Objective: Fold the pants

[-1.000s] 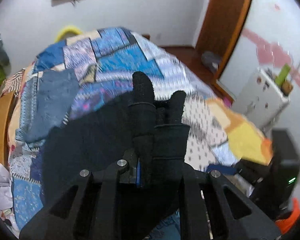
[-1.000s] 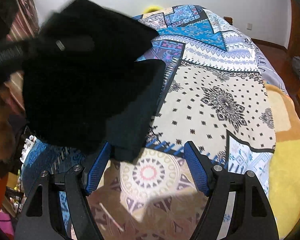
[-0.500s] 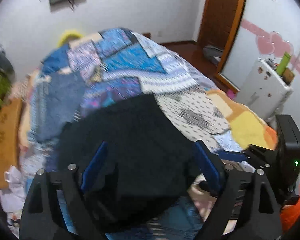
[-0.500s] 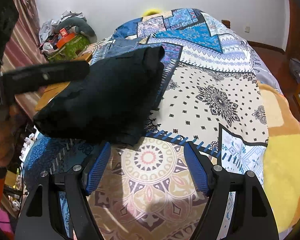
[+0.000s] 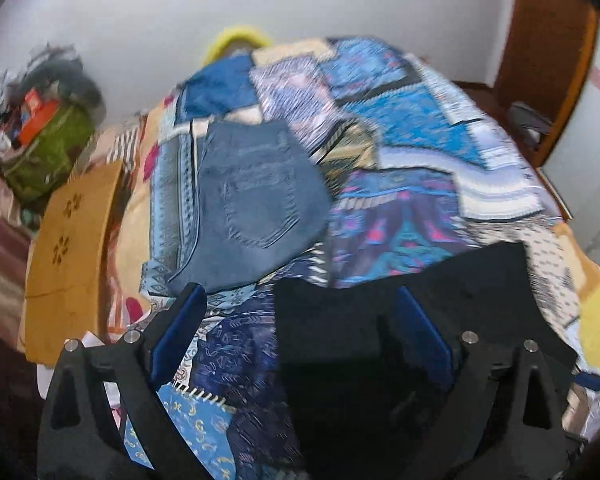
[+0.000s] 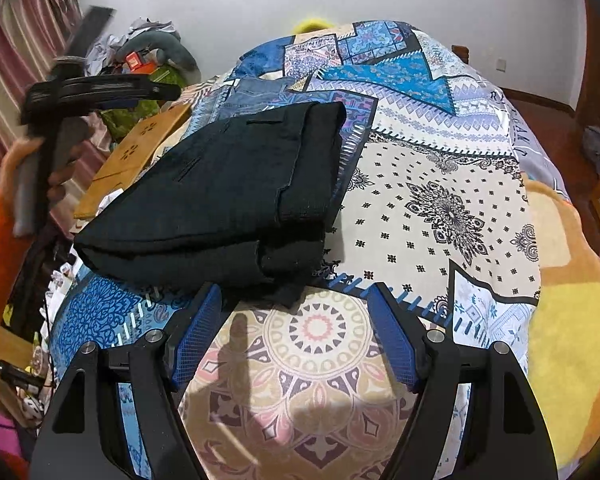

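Lying folded on the patterned bedspread (image 6: 440, 208), black pants (image 6: 220, 200) run long axis from near left edge toward far right, thick fold toward the camera. Left gripper (image 5: 300, 332) just opened wide, nothing clamped, now off to the left; a second ago shut on the cloth. Right gripper (image 6: 296, 332) unchanged, jaws apart, empty, just short of the pants. Folded jeans (image 5: 252, 200) beyond.
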Demonstrator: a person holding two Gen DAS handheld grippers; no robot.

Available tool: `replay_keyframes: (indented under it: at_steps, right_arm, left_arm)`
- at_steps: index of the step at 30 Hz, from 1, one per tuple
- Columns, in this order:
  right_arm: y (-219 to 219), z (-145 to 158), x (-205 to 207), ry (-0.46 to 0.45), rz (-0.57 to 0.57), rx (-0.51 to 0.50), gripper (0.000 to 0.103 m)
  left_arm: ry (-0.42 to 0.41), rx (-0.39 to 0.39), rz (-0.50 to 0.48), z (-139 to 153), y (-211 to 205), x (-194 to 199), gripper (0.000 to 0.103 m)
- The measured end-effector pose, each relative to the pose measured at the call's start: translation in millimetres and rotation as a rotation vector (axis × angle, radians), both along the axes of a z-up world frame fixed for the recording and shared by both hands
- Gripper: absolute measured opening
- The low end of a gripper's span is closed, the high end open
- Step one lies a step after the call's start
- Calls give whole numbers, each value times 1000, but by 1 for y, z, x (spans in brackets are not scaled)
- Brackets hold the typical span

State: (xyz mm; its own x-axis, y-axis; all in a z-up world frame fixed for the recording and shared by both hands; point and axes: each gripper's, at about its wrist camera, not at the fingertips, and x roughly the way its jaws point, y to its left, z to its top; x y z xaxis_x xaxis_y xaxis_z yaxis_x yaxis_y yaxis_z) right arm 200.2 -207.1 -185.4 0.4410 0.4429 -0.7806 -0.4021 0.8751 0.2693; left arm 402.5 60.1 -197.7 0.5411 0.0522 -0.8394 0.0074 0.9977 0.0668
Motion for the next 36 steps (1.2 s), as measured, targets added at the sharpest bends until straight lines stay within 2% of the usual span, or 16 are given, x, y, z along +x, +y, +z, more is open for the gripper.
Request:
replay_keyframes:
  at_steps: [3, 6, 9, 12, 16, 18, 20, 28, 36]
  right_arm:
    - [2, -5, 7, 23, 30, -6, 73]
    - [2, -11, 14, 25, 40, -39, 73]
    - [-1, -13, 20, 35, 42, -20, 73]
    - [-6, -14, 29, 43, 23, -4, 73]
    - [-10, -13, 37, 37, 10, -13, 73]
    - [-13, -11, 38, 26, -18, -34, 73]
    - [-19, -9, 38, 17, -42, -43, 73]
    - [-40, 15, 17, -30, -108, -9, 73]
    - [-29, 36, -8, -79, -78, -5, 73]
  left_arm:
    - [61, 7, 16, -27, 11, 23, 96]
    - [112, 64, 26, -54, 13, 43, 96]
    - [147, 90, 22, -76, 14, 56, 96]
    - [186, 58, 0, -91, 17, 60, 96]
    - [257, -38, 15, -101, 33, 52, 97]
    - [273, -55, 12, -105, 39, 36, 97]
    - [250, -35, 14, -101, 43, 17, 97]
    - [250, -4, 4, -80, 47, -66, 97]
    - [215, -86, -4, -63, 34, -134, 97]
